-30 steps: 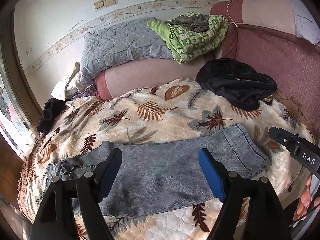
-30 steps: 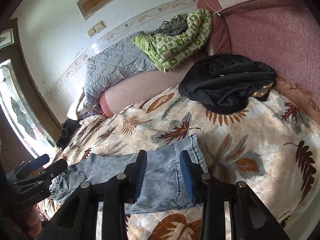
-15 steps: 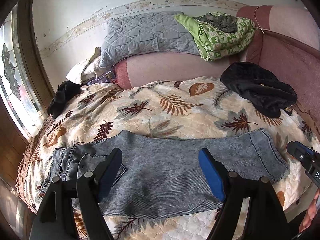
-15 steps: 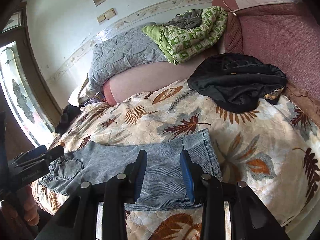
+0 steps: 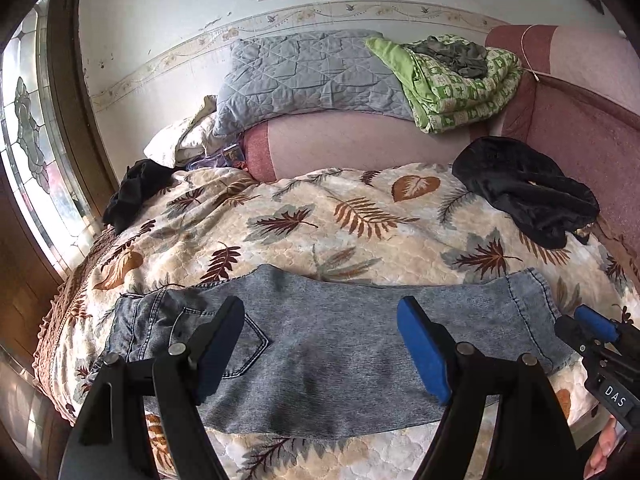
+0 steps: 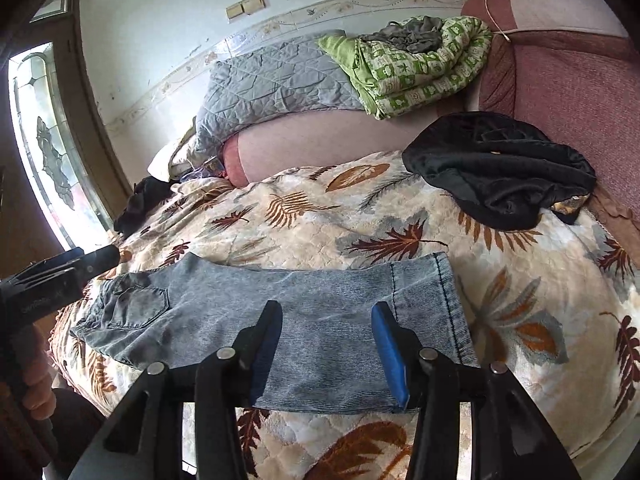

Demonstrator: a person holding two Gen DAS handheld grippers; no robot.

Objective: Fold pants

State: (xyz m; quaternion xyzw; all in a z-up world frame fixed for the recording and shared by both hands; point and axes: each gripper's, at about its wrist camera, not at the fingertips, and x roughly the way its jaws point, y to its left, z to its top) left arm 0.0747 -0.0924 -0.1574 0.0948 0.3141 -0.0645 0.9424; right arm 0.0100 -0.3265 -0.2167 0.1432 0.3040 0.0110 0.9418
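Observation:
Grey-blue denim pants (image 5: 340,344) lie flat along the near edge of the bed, waist and pocket to the left, hem to the right. My left gripper (image 5: 320,336) hovers over their middle, jaws wide open, nothing between the blue pads (image 5: 420,348). In the right wrist view the pants (image 6: 312,304) stretch out below my right gripper (image 6: 326,340), near the hem end. Its jaws are opening and the pads press on nothing. Each gripper shows in the other's view: the right gripper (image 5: 596,328) by the hem, the left gripper (image 6: 80,264) by the waist.
The bed carries a leaf-patterned cream quilt (image 5: 360,216). A black garment (image 5: 528,196) lies at the back right and a smaller dark cloth (image 5: 136,192) at the left edge. A grey quilted pillow (image 5: 312,76) and a green blanket (image 5: 452,84) rest on the pink bolster. A stained-glass window (image 5: 28,152) stands left.
Both views have rolled to a more level angle and slid a little sideways along the pants. The right gripper's jaws stand wider apart than before. The pants have not moved.

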